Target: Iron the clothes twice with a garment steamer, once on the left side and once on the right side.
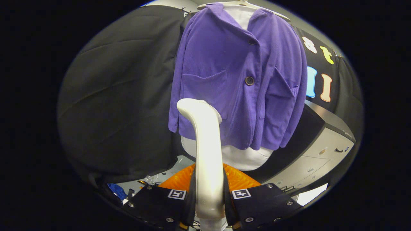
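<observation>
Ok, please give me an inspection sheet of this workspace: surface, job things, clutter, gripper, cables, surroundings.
Surface: nothing seen.
Job things: purple jacket hangs buttoned on a hanger over a white form; steamer stands upright between the fingers, its head just before the jacket's lower left side.
Clutter: blue item low beside the fingers, too small to tell.
Gripper: gripper shut on the steamer handle.
Cables: nothing seen.
Surroundings: black cloth wall behind; grey cabinet beyond the jacket.

Purple ribbed jacket (237,80) with dark buttons, white steamer (207,154), white undershirt (240,157)
</observation>
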